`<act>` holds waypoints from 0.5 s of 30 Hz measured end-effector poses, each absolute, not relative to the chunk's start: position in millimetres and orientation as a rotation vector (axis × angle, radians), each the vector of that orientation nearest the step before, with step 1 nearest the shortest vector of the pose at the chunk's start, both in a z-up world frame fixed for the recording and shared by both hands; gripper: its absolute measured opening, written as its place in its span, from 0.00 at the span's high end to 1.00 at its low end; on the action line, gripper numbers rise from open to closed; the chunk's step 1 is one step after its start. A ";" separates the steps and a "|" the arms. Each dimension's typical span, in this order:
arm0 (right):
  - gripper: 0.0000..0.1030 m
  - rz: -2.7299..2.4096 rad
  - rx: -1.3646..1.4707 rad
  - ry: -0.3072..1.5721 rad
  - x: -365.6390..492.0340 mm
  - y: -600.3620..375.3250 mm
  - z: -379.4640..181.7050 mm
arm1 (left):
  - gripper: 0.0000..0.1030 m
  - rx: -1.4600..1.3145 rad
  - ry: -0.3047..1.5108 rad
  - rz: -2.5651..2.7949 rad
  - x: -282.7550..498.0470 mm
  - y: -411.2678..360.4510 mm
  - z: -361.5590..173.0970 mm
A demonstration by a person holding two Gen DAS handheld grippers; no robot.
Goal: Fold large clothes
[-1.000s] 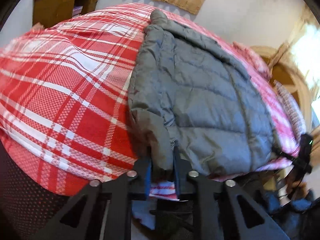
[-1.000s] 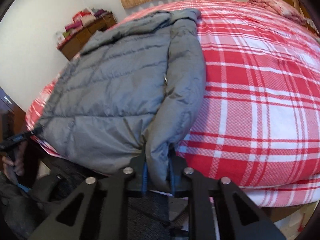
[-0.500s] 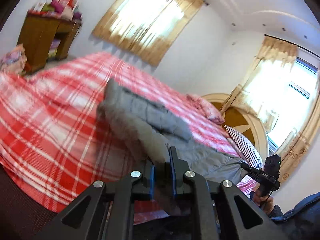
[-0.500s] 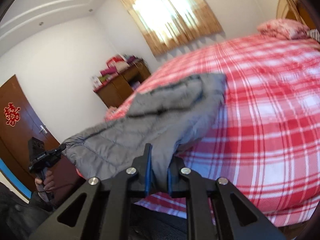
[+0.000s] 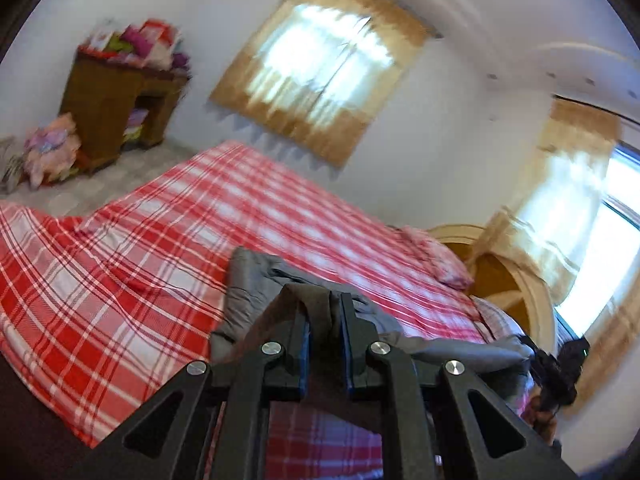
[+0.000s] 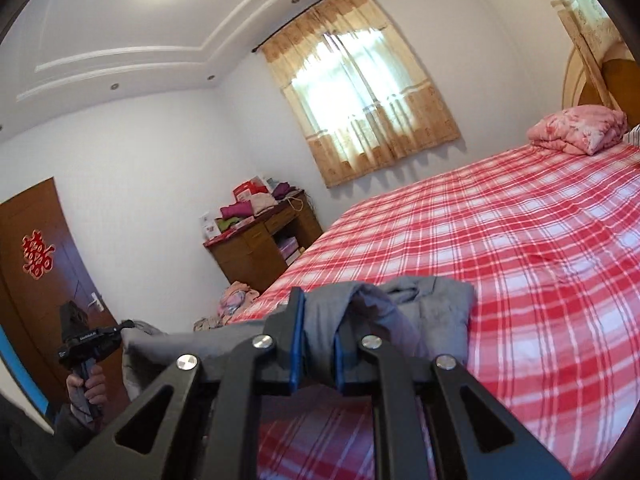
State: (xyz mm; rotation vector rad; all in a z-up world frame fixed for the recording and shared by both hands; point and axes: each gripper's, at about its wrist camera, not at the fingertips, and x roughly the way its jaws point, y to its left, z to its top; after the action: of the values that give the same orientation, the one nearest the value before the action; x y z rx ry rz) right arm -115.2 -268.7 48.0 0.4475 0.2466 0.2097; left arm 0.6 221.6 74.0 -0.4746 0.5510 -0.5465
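The grey padded jacket (image 5: 256, 280) (image 6: 432, 300) lies bunched on the near edge of the red plaid bed (image 5: 120, 272) (image 6: 520, 260), its hem lifted off the sheet. The left gripper (image 5: 324, 336) and the right gripper (image 6: 318, 344) both tilt upward toward the far wall — each with fingers clamped on a fold of hem.

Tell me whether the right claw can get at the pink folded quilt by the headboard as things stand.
Probably not: the right claw is shut on the grey jacket, and the pink quilt lies across the plaid bed.
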 end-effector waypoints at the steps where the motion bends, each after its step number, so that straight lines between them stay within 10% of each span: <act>1: 0.85 0.203 0.459 0.263 -92.7 -273.5 47.4 | 0.88 -0.472 0.573 -0.522 20.8 215.4 71.6; 15: 0.85 -0.021 0.554 0.490 149.9 -337.5 -38.1 | 0.88 -0.345 0.833 -0.178 292.3 112.6 -33.7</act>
State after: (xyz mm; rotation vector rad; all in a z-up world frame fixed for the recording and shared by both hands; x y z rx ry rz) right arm 149.9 -337.5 -38.1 0.5536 0.4905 -0.0213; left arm 292.3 112.6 -33.7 -0.3453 0.8327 -0.1778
